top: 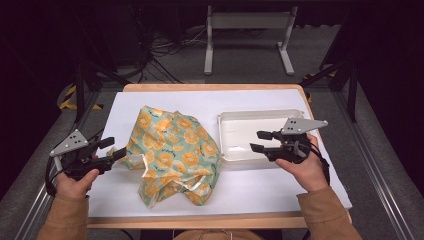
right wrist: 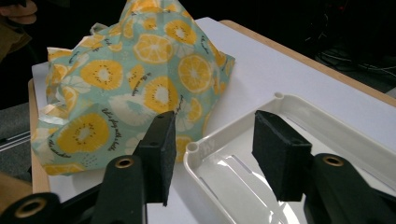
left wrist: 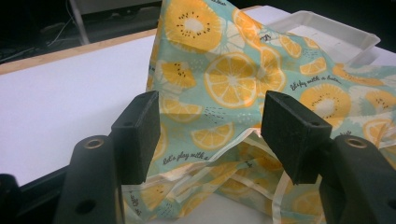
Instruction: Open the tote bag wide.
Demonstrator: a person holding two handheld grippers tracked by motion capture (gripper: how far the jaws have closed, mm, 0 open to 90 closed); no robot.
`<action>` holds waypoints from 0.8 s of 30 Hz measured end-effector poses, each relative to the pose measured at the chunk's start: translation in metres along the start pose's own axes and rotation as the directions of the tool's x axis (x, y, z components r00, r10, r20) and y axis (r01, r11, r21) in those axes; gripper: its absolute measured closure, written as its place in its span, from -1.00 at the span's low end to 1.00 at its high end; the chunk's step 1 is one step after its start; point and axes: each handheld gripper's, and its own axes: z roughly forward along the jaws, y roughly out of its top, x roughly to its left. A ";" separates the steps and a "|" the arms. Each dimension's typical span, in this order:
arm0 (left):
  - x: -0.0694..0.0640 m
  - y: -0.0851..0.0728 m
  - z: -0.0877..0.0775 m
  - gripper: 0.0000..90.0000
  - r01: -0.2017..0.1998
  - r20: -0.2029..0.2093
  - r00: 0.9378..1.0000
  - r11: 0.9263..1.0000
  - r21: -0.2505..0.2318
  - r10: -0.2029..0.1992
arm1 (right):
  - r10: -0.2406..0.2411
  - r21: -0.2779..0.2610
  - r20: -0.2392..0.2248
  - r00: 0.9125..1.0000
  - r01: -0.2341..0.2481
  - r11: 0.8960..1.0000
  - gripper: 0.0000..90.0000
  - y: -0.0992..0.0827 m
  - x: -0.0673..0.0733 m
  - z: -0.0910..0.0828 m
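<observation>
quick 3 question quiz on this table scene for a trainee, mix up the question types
1. True or false: the left gripper is clamped on the fruit-print cloth bag.
2. Multiple choice: the white tray is A) holding the bag, B) bare inside, C) upside down.
3. Which gripper hovers over the tray?

Key
1. False. In the left gripper view its jaws stand apart, with the bag's edge just beyond them.
2. B. The bag lies crumpled on the white sheet, beside the tray.
3. The right gripper, open, above the tray's near corner.
</observation>
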 end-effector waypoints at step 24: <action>-0.002 0.000 -0.001 -0.30 -0.019 -0.016 1.000 1.000 -0.004 0.019 | -0.150 0.019 -0.216 0.965 0.158 0.987 -0.32 0.045 0.076 0.067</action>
